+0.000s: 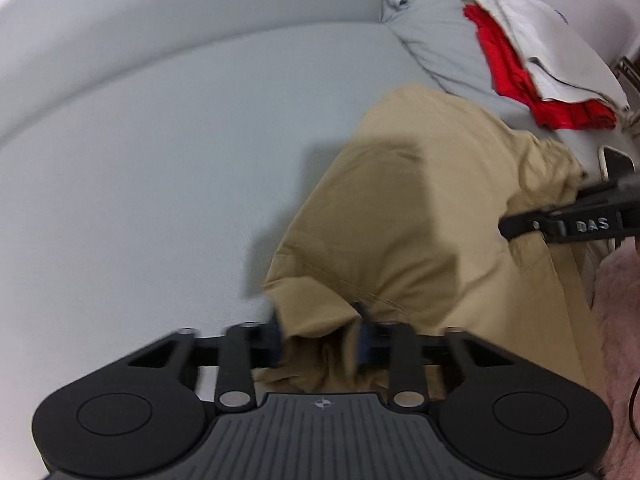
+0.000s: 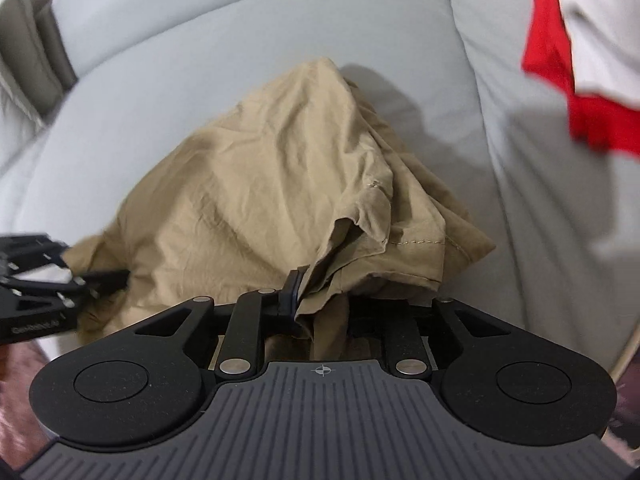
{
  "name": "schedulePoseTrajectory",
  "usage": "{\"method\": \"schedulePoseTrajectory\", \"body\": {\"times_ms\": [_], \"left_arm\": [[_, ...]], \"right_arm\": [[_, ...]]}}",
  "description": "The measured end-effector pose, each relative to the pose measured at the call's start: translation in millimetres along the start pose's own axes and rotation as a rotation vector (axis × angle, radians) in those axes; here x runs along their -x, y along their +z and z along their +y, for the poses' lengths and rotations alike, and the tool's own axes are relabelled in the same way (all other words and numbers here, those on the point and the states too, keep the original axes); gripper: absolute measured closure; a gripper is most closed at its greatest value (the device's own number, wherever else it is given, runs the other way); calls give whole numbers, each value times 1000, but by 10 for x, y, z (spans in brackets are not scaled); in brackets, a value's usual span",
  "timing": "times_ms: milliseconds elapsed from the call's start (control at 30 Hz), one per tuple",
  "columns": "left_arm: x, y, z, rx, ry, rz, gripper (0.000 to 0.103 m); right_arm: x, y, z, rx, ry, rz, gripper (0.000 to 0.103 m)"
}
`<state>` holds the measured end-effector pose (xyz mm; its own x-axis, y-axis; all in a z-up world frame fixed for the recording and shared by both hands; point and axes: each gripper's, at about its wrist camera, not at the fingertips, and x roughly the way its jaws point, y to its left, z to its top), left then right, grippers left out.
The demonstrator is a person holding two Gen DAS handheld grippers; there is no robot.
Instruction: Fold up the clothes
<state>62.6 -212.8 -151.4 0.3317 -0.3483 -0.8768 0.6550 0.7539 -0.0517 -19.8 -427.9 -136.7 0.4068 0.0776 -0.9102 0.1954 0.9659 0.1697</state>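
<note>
Tan garment [image 1: 400, 208]: crumpled mid-frame on grey bed sheet [image 1: 160, 160]. Left claw [image 1: 320, 336] pinches its lower hem; right claw [image 2: 320, 300] clamps another edge. Red and white clothes [image 1: 520, 60] upper right.

text: "DAS" | on: right hand-held gripper [image 1: 520, 222] arm | other lettering: blurred, unreadable

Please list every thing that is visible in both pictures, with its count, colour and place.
tan garment: one, tan, bunched on the grey surface, its near edge in both grippers
grey surface: one, pale grey, under everything
red garment: one, red, far right, under the white garment
white garment: one, white, on top of the red garment
left gripper: one, black, jaws shut on the tan garment
right gripper: one, black, jaws shut on the tan garment
</note>
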Motion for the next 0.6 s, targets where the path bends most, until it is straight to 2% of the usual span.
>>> {"method": "schedulePoseTrajectory", "body": {"times_ms": [67,133,200,333,400,467,500,600], "left_arm": [[161,-40,-41,14,23,-7,91],[336,-89,-44,39,34,-4,91],[520,-149,-16,93,33,1,91],[959,-411,22,234,46,6,91],[1001,-584,19,295,46,29,91],[863,-799,2,324,63,71,87],[777,-883,-1,328,77,87,86],[739,-1003,83,371,87,64,75]], "right_arm": [[108,15,166,81,-53,-30,87],[208,69,262,105,-58,-44,88],[293,128,332,119,-50,-48,88],[543,279,667,269,-14,-34,88],[541,283,915,378,-16,-15,87],[471,231,981,424,-21,-1,85],[395,188,1015,455,-26,9,83],[106,-39,1086,512,-94,37,60]]}}
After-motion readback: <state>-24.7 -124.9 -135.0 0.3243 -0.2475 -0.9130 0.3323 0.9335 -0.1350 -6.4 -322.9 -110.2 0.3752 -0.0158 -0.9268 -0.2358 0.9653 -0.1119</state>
